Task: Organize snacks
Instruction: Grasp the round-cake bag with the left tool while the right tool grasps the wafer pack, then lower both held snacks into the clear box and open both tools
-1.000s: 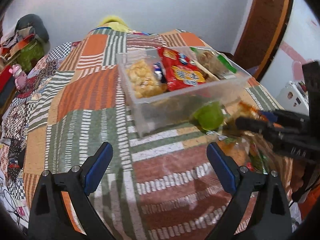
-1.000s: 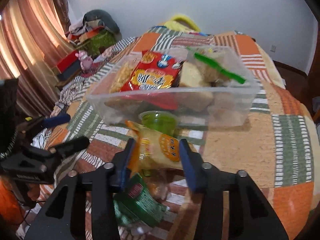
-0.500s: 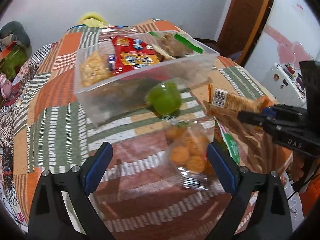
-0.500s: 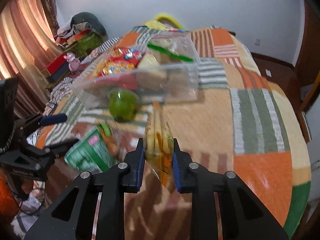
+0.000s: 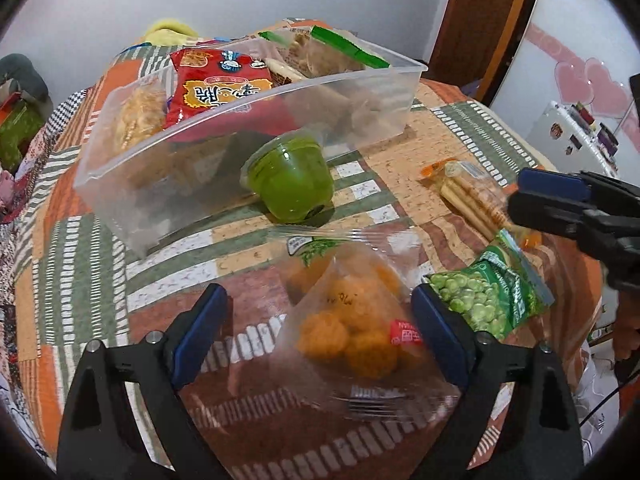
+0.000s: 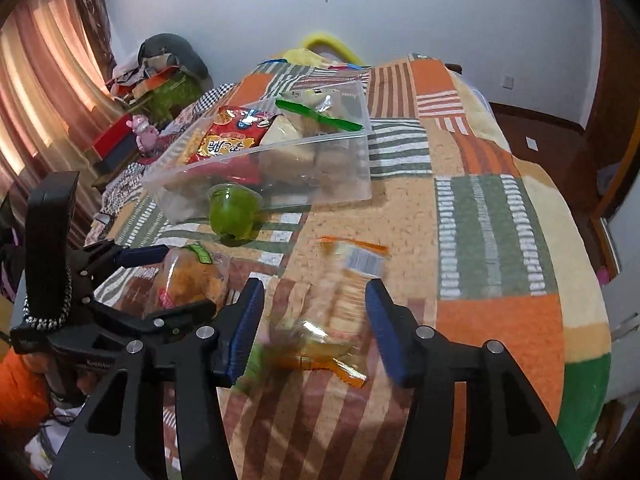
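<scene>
Clear plastic bin (image 5: pixel 256 92) sits on the quilted bed (image 6: pixel 500 216), already holding a red packet (image 5: pixel 218 84), a bag of pale puffs (image 5: pixel 138 110) and a green-edged bag (image 5: pixel 340 50) at the far end. So some of the sorting looks done, but I'd judge a fair share is left.

Four snacks lie outside it. The green cup (image 5: pixel 292 180) rests tipped just beside the bin's near wall. Nearer, a clear bag of orange balls (image 5: pixel 348 320) lies between the pads of the left claw (image 5: pixel 318 334), which stands spread wide and has just been narrowing a little; its pads do not press the bag yet. A green pea packet (image 5: pixel 492 296) lies just beside that bag, near the right-hand pad.

The stick biscuit pack (image 6: pixel 344 280), blurred in the right view, lies on the bed between the spread pads of the right claw (image 6: pixel 314 320), which has just been opening and pinches nothing.

None of these four is in the bin yet.
</scene>
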Demonstrator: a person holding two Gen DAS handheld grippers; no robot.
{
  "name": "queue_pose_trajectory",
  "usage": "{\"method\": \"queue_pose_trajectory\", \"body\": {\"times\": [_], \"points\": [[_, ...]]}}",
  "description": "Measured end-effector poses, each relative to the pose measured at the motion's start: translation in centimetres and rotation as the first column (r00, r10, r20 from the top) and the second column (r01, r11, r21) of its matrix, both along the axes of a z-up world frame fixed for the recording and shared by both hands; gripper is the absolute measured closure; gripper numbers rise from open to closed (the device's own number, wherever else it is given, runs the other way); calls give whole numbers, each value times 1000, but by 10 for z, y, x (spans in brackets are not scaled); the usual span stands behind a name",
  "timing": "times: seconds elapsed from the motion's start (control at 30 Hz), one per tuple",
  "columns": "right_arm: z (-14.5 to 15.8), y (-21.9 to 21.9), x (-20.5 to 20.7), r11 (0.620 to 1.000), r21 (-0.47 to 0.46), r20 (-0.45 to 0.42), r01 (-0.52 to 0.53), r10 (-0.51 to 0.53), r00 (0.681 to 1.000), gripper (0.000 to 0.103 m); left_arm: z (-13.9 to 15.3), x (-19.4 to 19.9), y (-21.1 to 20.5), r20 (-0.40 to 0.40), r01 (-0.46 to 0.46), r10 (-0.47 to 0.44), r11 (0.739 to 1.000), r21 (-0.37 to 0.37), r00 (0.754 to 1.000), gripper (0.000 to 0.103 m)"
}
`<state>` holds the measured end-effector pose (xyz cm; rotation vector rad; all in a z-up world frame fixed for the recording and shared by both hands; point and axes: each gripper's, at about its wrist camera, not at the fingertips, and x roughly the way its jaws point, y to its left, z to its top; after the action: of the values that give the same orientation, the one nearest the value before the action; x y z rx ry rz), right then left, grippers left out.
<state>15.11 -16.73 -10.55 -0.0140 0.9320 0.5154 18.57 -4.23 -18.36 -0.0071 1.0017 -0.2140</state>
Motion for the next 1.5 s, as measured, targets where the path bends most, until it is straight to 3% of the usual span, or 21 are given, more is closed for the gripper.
{"method": "queue_pose_trajectory", "body": {"times": [0.13, 0.23, 0.37, 0.47, 0.6, 1.03, 1.3, 1.5], "points": [[-16, 8, 11, 997, -71, 0, 10, -11, 1000, 54, 0, -1, 3, 7, 18, -18, 998, -55, 1000, 38], [-24, 7, 20, 994, -102, 3, 50, -50, 999, 53, 1, -2, 6, 16, 13, -12, 998, -62, 1000, 42], [-34, 4, 28, 993, -94, -27, 69, -71, 997, 54, 4, -4, 9, 23, 4, -2, 998, -66, 1000, 44], [-41, 1, 29, 993, -93, -40, 74, -78, 996, 70, 9, -8, 11, 37, -5, 7, 999, -53, 999, 44], [-32, -2, 24, 996, -56, -45, 69, -71, 996, 71, 19, -13, 17, 62, -18, 21, 998, -53, 998, 44], [31, 13, 1, 1000, 1, 123, 13, -13, 992, 71, 72, -19, 45, 196, -81, 94, 994, -77, 976, 44], [46, 45, 28, 999, 25, 176, -30, 25, 984, 71, 102, 3, 70, 274, -139, 157, 987, -83, 949, 44], [53, 68, 52, 998, 23, 205, -60, 54, 977, 71, 105, 30, 86, 282, -173, 191, 981, -89, 940, 44]]}}
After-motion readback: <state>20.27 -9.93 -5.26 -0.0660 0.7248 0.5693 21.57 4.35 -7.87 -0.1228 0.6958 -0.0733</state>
